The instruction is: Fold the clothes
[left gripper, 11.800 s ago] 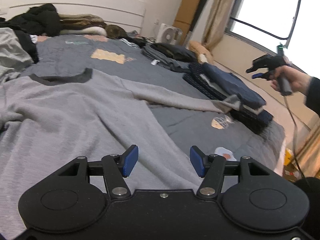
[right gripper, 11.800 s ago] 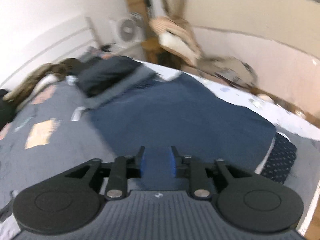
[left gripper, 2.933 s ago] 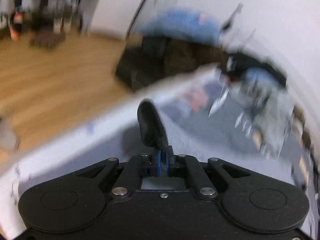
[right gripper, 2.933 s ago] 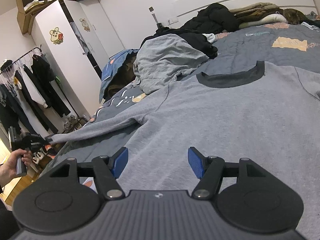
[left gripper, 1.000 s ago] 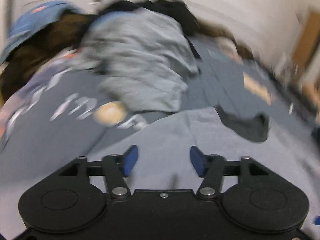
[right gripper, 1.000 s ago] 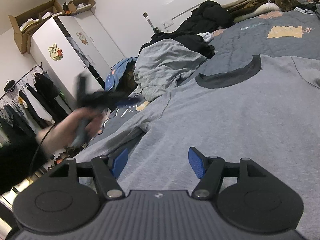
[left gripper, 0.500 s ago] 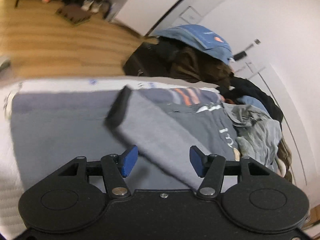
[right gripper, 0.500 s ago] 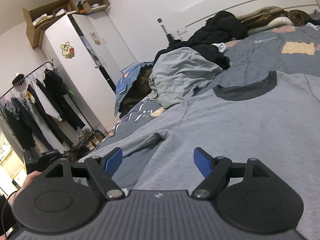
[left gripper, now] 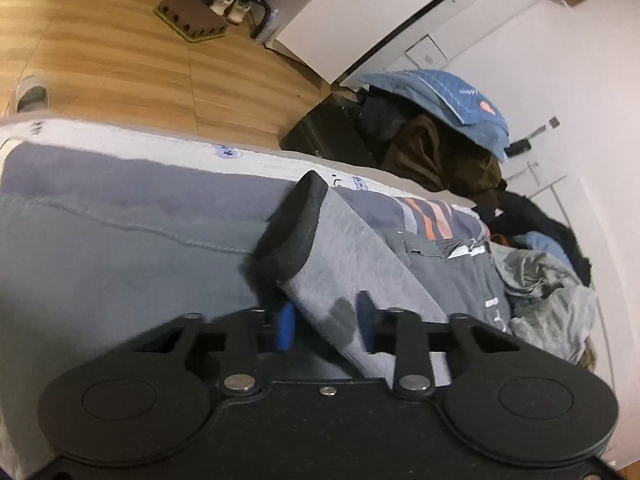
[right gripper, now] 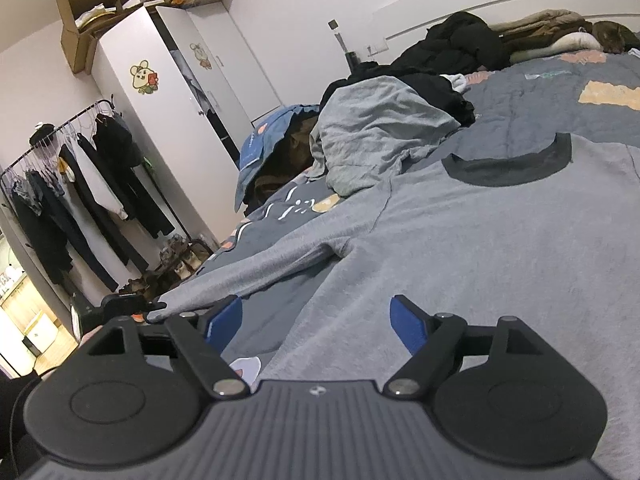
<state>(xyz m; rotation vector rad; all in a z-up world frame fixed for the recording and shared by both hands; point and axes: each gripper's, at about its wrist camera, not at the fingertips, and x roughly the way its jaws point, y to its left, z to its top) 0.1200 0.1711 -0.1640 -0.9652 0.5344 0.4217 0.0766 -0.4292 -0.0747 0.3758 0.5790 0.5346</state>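
Behind sleeve (left gripper: 360,264): left tool (left gripper: 326,326) pad

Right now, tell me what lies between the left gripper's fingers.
In the left wrist view, the grey sleeve of the sweatshirt runs between the left gripper fingers, its dark cuff just beyond the fingertips.
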